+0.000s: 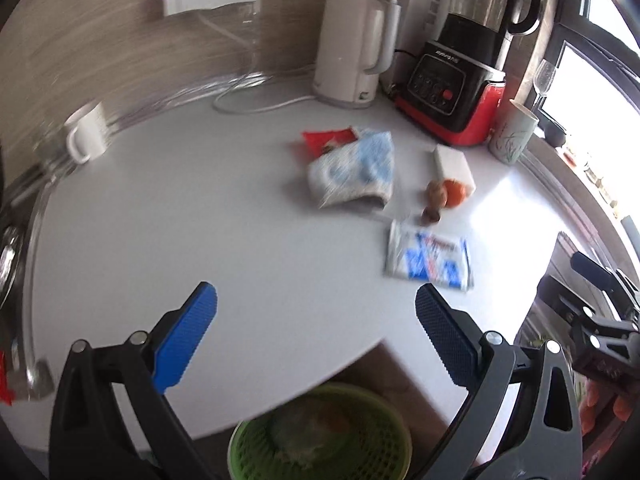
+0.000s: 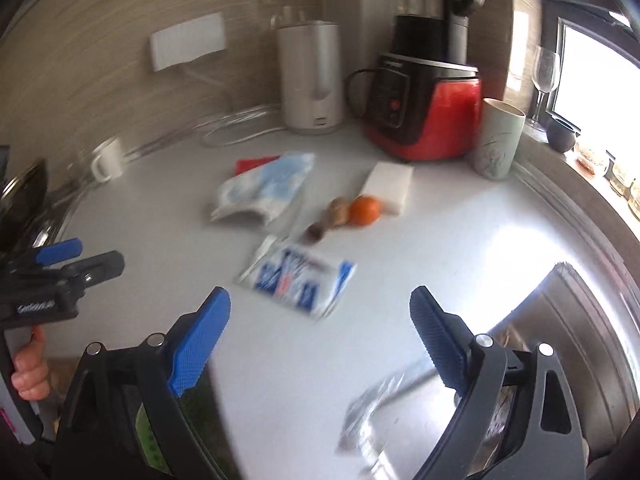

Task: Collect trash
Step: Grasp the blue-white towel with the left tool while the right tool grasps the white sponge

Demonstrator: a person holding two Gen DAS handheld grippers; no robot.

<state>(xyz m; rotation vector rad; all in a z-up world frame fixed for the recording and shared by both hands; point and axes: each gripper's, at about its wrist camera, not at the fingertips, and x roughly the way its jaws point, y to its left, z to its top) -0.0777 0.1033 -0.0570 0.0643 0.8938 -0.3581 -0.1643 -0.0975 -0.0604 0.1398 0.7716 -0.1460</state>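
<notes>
While both frames are blurred, the left gripper and right gripper are seen released, nothing between their pads. 2 blue-and-white wrappers are left mid-frame on the white counter, and a green basket is seen at bottom centre.

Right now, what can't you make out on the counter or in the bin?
- Blue-and-white packet: print smeared by motion blur, both wrist views.
- Green basket: contents blurred, cut by bottom edge, left wrist view.
- Small dark item beside the orange: too small and blurred to identify.
</notes>
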